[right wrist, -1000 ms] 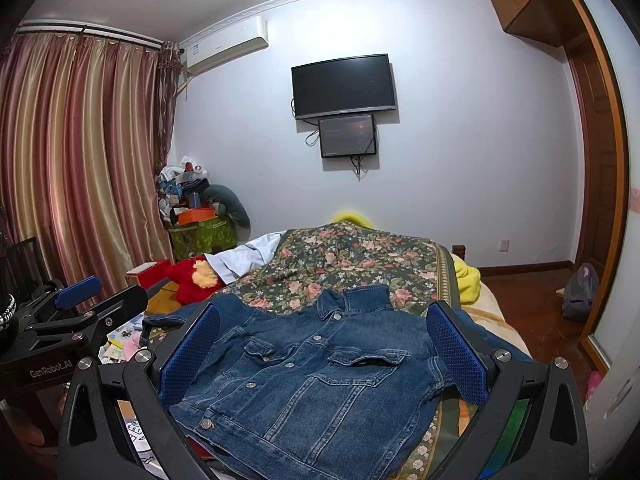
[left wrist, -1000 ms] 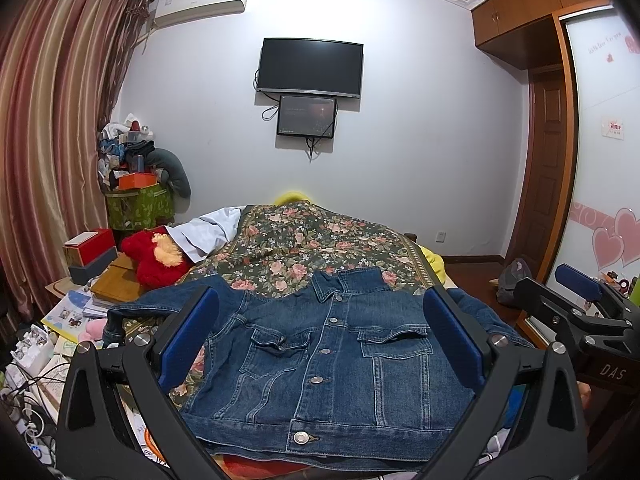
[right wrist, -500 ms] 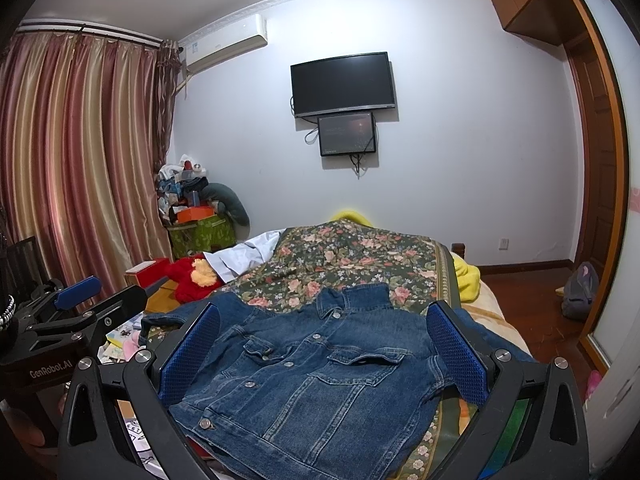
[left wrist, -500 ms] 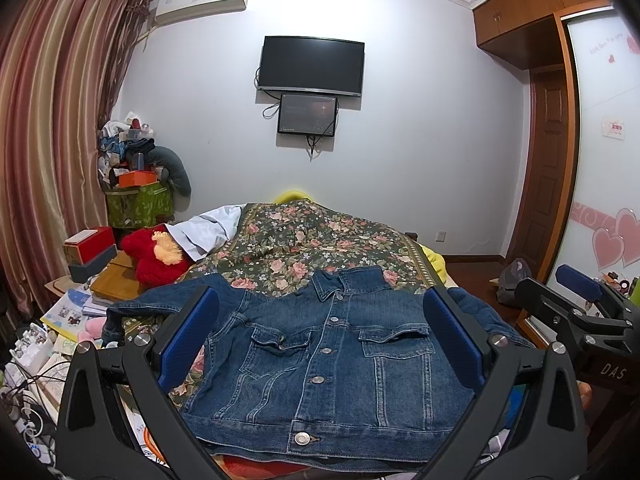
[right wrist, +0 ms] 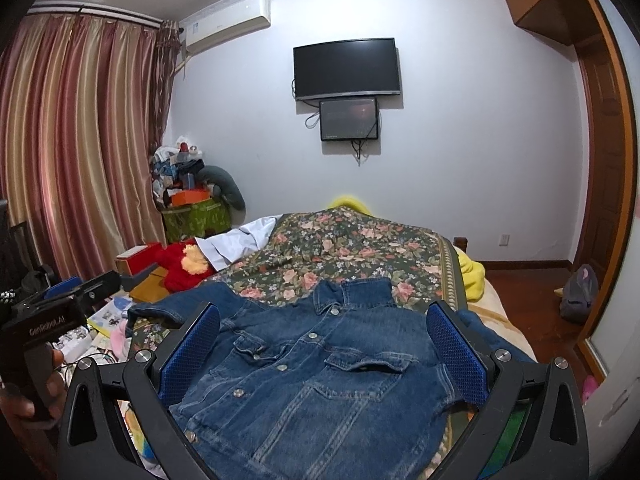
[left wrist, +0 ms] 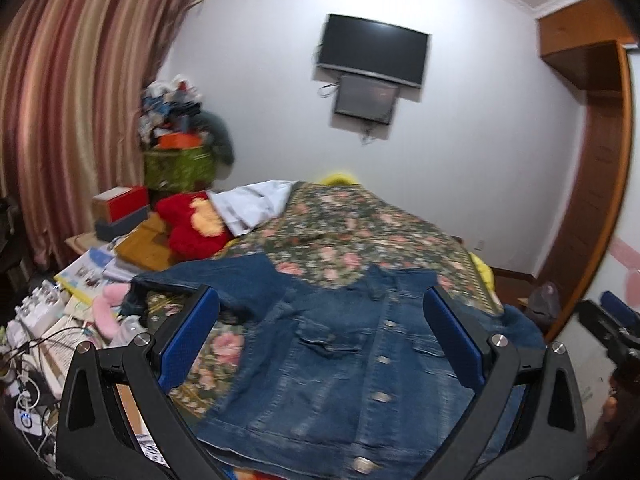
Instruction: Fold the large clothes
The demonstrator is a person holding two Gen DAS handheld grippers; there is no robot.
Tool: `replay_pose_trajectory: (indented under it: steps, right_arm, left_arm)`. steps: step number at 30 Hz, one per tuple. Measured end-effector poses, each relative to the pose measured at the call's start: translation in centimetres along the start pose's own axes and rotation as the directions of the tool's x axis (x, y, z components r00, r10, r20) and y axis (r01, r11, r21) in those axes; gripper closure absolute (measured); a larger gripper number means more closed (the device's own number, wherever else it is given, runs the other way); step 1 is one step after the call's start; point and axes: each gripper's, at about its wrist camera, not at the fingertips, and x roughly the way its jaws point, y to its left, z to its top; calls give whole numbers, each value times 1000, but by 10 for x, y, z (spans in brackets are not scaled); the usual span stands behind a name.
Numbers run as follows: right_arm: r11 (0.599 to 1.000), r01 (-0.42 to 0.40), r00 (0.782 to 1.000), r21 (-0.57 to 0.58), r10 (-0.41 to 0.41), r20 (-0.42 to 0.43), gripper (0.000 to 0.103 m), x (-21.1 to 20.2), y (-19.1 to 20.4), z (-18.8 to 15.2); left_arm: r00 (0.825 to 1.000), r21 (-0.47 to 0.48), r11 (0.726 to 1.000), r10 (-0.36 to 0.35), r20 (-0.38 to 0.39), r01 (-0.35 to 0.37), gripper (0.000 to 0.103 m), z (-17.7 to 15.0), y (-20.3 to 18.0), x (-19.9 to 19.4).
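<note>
Bedroom wall up ahead in the left wrist view, blurred, with a dark television (left wrist: 374, 55) mounted on it. Below, the denim jacket (left wrist: 360, 364) lies front-up on the bed's floral bedspread (left wrist: 360, 236), one sleeve flung toward the cluttered side. Left tongs (left wrist: 320, 344) spread wide above it, gripping nothing. Over to the right wrist view: sharp picture, same jacket buttoned and flat, right tongs (right wrist: 322, 350) likewise spread and empty, striped curtains (right wrist: 72, 140) alongside.
</note>
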Motion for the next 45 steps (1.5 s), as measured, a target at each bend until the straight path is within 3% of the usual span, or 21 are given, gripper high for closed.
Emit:
replay_pose_trajectory:
  steps: [4,8,13,17,22,27,30,32,34,36,40,42,45]
  right_arm:
    - [1000,-10,1000,-11,10,-10,0,33,5,15]
    - [999,14,1000,-31,-15,-23,0,71,11,29]
    - [999,-1,997,-44,-2,-81,0,130,16,40]
    - [998,1,991,-62,-10,-136,0,181,20,41]
    - [991,12,967,-130,-45,-251,0,247,23,30]
    - [978,-17,916,-209,-68,-394,0,307,26,-1]
    - [969,-48,889,-242,-69,-453,0,330,28,-18]
    - [965,-75,868,-253,-62,-493,0,344,30,-29]
    - [963,-113,837,-246,-42,-546,0,359,30,-40]
    - [962,-146,801,-230,-21,-598,0,369,32,-49]
    - [968,-198,706,-156,30,-708,0,385,30,-67]
    - [974,-199,680,-112,54,-731,0,387,27,-73]
    - [980,-191,660,-50,90,-746,0,384,19,-76]
  left_arm:
    - [995,-17,995,95,-22,-95,0,10,34,27]
    - [978,-5,979,202,-46,-203,0,17,70,57]
    - [960,-36,967,246,-137,-253,0,17,120,103]
    - [928,-42,956,272,-254,-292,0,6,150,146]
    - [890,-92,952,237,-390,-293,0,-13,182,202]
    - [870,-193,945,146,-471,-263,0,-21,208,243]
    - [851,-271,916,124,-510,-296,2,-23,231,266]
    - [849,-323,900,90,-521,-293,5,-24,242,279]
    - [841,-372,877,65,-536,-305,10,-26,257,291]
    - [831,-417,849,45,-555,-325,18,-30,268,304]
    - [829,-521,783,-12,-559,-340,39,-40,287,323]
    - [823,-515,774,14,-567,-368,61,-41,293,329]
    - [820,-479,779,77,-567,-404,76,-38,295,333]
